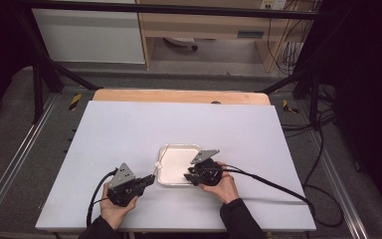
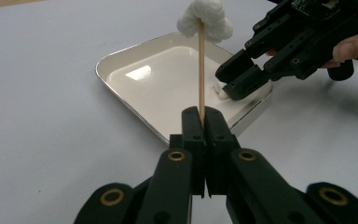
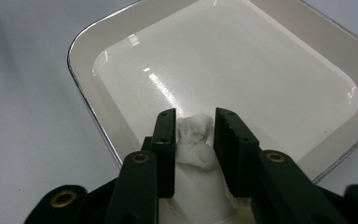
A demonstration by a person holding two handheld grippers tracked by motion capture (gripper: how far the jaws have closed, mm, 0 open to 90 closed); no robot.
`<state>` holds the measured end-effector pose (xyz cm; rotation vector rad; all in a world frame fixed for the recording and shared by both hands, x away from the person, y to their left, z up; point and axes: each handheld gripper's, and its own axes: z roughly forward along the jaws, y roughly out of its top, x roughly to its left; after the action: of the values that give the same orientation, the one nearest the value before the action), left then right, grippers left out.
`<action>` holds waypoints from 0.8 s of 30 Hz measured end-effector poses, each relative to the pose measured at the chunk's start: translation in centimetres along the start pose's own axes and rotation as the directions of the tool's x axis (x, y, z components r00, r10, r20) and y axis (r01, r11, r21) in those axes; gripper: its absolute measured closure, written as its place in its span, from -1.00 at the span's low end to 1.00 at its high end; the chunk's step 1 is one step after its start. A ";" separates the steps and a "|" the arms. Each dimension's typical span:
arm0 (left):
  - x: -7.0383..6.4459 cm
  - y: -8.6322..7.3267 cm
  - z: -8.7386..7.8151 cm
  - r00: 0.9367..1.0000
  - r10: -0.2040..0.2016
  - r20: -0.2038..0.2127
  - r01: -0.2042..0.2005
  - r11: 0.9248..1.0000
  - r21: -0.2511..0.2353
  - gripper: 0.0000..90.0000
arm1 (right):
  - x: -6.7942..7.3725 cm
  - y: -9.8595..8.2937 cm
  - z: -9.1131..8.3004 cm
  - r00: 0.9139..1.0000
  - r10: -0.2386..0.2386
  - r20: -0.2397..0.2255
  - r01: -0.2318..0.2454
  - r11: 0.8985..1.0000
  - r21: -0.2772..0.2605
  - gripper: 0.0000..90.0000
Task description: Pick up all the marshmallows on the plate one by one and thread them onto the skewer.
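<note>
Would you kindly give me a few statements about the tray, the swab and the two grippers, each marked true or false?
1. The left hand-held gripper is shut on the wooden stick of a cotton swab. True.
2. The swab's cotton tip is pressed onto the tray floor. False: it stands up above the tray.
3. The right hand-held gripper has a white wad between its jaws. True.
4. The tray is round and blue. False: it is rectangular and cream-white.
5. The right hand-held gripper works far from the tray. False: it reaches into the tray.
</note>
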<state>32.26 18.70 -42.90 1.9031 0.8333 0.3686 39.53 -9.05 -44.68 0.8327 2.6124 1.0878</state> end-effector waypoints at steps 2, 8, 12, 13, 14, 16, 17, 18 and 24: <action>0.0 0.0 0.0 1.000 0.001 0.000 -0.001 1.000 0.001 0.97 | 0.1 0.0 0.0 1.000 0.003 0.003 -0.003 1.000 -0.003 0.59; 0.0 0.0 0.0 1.000 0.002 0.000 -0.002 1.000 0.001 0.97 | 0.0 -0.4 -0.1 1.000 0.025 -0.005 -0.025 0.999 -0.025 0.67; 0.0 0.0 0.0 1.000 0.002 0.003 -0.002 1.000 0.000 0.97 | -0.2 -0.4 -0.2 0.999 0.048 -0.010 -0.048 0.998 -0.040 0.71; -0.1 0.0 0.0 1.000 0.002 0.002 -0.002 1.000 -0.002 0.97 | -0.2 -0.4 -0.2 0.999 0.049 -0.011 -0.050 0.998 -0.044 0.71; -0.1 0.0 0.0 1.000 0.003 0.002 -0.003 1.000 -0.002 0.97 | -0.2 -0.3 -0.4 0.998 0.056 -0.018 -0.056 0.997 -0.052 0.72; -0.1 0.0 0.0 1.000 0.004 0.003 -0.004 1.000 -0.002 0.97 | -0.3 -0.2 -0.7 0.998 0.064 -0.026 -0.066 0.995 -0.072 0.72; -0.1 0.0 0.0 1.000 0.005 0.004 -0.005 1.000 -0.002 0.97 | -0.4 -0.1 -1.0 0.997 0.067 -0.035 -0.070 0.995 -0.078 0.73; -0.1 0.0 0.1 1.000 0.005 0.006 -0.005 1.000 -0.002 0.97 | -0.4 0.0 -1.2 0.997 0.072 -0.041 -0.076 0.993 -0.092 0.73; -0.3 0.0 0.1 1.000 0.015 0.010 -0.015 1.000 0.000 0.97 | -0.7 0.7 -2.9 0.994 0.090 -0.069 -0.100 0.983 -0.154 0.75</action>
<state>32.14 18.44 -42.90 1.9105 0.8130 0.3678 39.28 -10.82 -42.15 0.9099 2.5166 1.3462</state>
